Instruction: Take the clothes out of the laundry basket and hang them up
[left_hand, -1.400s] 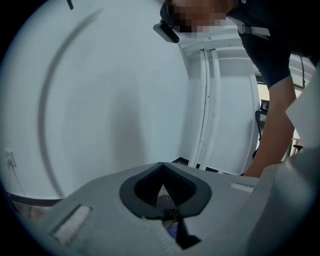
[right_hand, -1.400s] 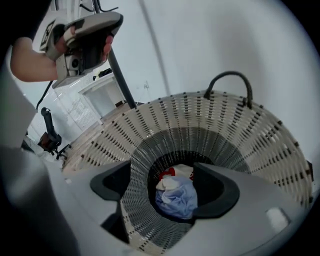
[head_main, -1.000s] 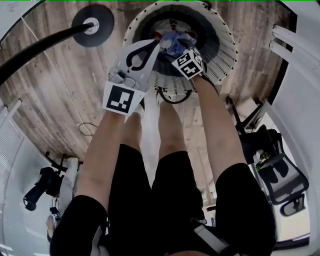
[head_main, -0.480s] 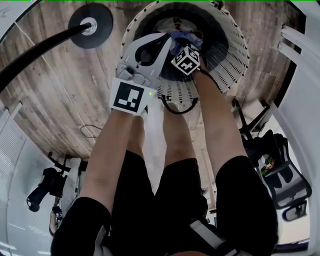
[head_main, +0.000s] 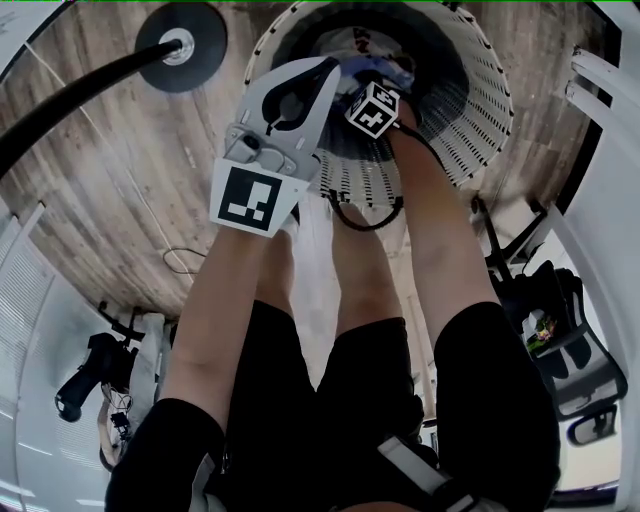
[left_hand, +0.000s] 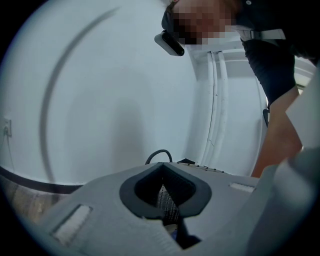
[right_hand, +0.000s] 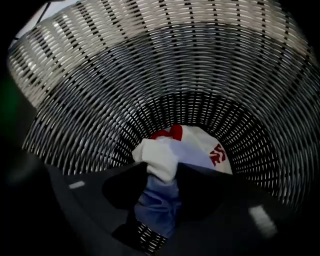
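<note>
My right claw (right_hand: 161, 172) pinches the blue clothes (right_hand: 157, 200) in the laundry basket (right_hand: 150, 75), left claw (left_hand: 161, 167) closed empty; a quick pull may drop them.

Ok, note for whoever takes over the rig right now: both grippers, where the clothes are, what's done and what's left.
Left hand-held gripper: shut, empty, by the rim of the laundry basket.
Right hand-held gripper: deep inside the basket, shut on a bunch of blue and white clothes.
Done: clothes gripped.
Left: lift them out and hang them; nothing hung is in view.
</note>
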